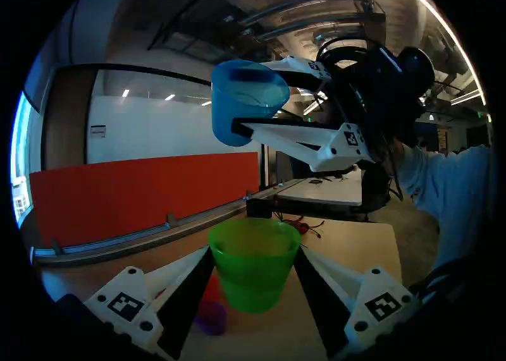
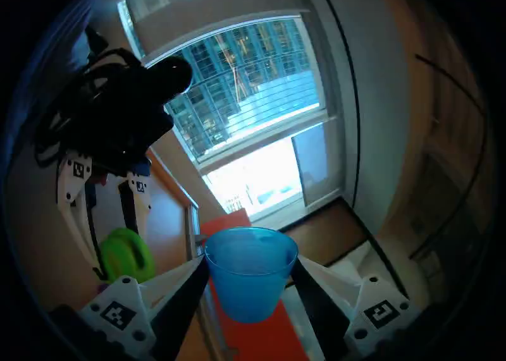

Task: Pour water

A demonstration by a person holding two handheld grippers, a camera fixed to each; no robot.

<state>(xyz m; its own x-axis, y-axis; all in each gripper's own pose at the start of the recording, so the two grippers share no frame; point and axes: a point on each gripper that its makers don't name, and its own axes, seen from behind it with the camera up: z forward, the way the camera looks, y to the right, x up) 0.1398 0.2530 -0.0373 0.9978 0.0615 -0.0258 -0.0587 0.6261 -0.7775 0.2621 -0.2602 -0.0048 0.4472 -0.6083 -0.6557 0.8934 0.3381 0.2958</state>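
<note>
Above left claw's [image 1: 254,255] green cup [image 1: 253,285], right claw [image 2: 250,263] clamps blue cup [image 2: 250,291].

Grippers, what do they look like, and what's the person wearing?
The left gripper and right gripper match: white tapered fingers with black inner pads and a square black-and-white marker on each. Behind sits a black housing with looped black cables. The person wears a pale long sleeve.

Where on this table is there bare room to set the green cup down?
Free: the bare tabletop right of the green cup, up to the cables at its far edge. Crowded: left of the cup, where a purple cup and a pink object sit.
</note>
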